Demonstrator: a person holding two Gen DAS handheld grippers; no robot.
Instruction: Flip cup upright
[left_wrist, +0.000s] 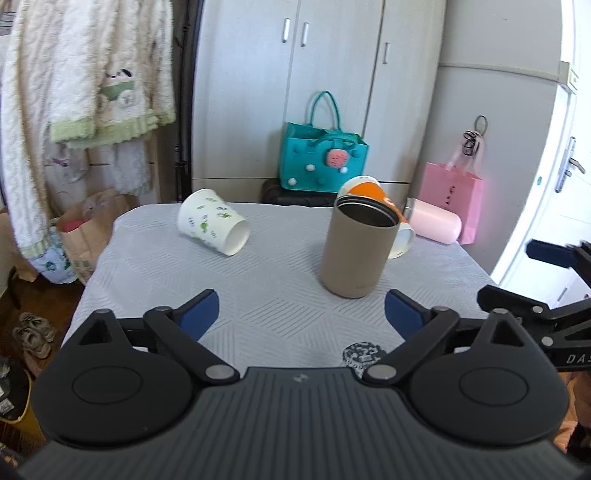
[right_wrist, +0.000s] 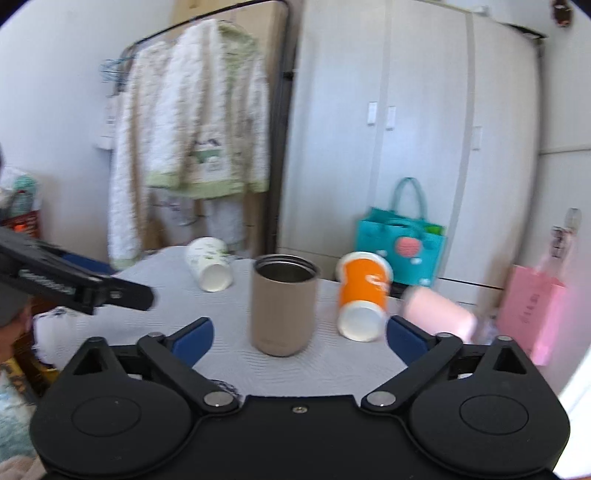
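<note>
Both tools, left (left_wrist: 301, 314) and right (right_wrist: 300, 341), hover spread (empty) before the upright tan cup (right_wrist: 284, 304).

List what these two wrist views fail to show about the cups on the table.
- Orange cup: in the left wrist view the tan tumbler covers most of it; its logo is unreadable.
- Pink cup: motion-blurred in the right wrist view and partly behind a jaw pad; which end is open is unclear.
- White printed cup: its pattern is too blurred and small in the right wrist view.

On the table (left_wrist: 155, 280), an upright tumbler (left_wrist: 356, 247) stands between two cups (left_wrist: 212, 227) (right_wrist: 364, 299) lying on their sides.
</note>
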